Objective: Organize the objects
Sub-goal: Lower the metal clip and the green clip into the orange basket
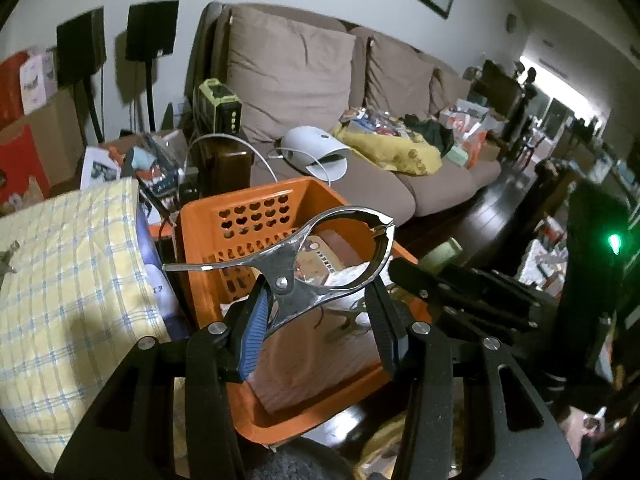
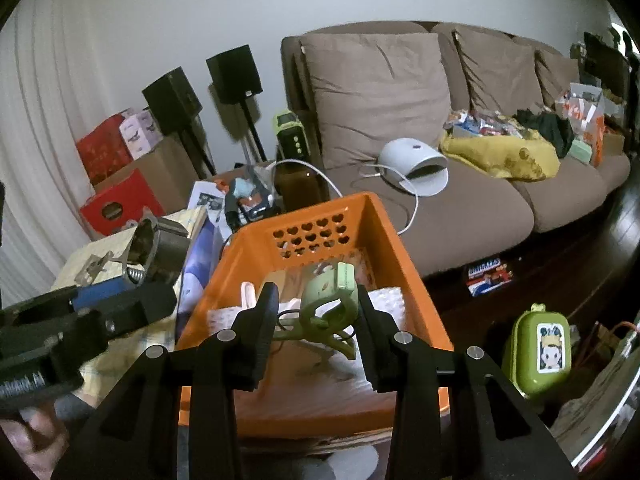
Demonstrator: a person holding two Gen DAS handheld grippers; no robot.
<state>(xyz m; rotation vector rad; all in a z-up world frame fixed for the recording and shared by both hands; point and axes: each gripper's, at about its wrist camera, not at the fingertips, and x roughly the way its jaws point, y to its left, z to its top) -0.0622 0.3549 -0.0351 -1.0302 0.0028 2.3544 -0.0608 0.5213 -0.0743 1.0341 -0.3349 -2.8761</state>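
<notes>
An orange plastic basket (image 1: 224,240) with heart-shaped holes sits right below both grippers, also seen from the right wrist (image 2: 404,264). Paper and small items lie inside it. My left gripper (image 1: 320,320) is shut on a large steel spring clamp (image 1: 288,264), which has a blue-sleeved handle and is held over the basket. In the right wrist view that clamp (image 2: 148,252) shows at the left. My right gripper (image 2: 318,320) is shut on a pale green plastic clip (image 2: 332,300) above the basket's inside. The right gripper's body (image 1: 460,292) shows beside the left one.
A yellow plaid cloth bundle (image 1: 68,280) lies left of the basket. A green lunch box (image 2: 540,348) with a cartoon sticker stands on the dark table at the right. Behind is a brown sofa (image 2: 460,208) with a white dome device (image 2: 416,160) and clutter.
</notes>
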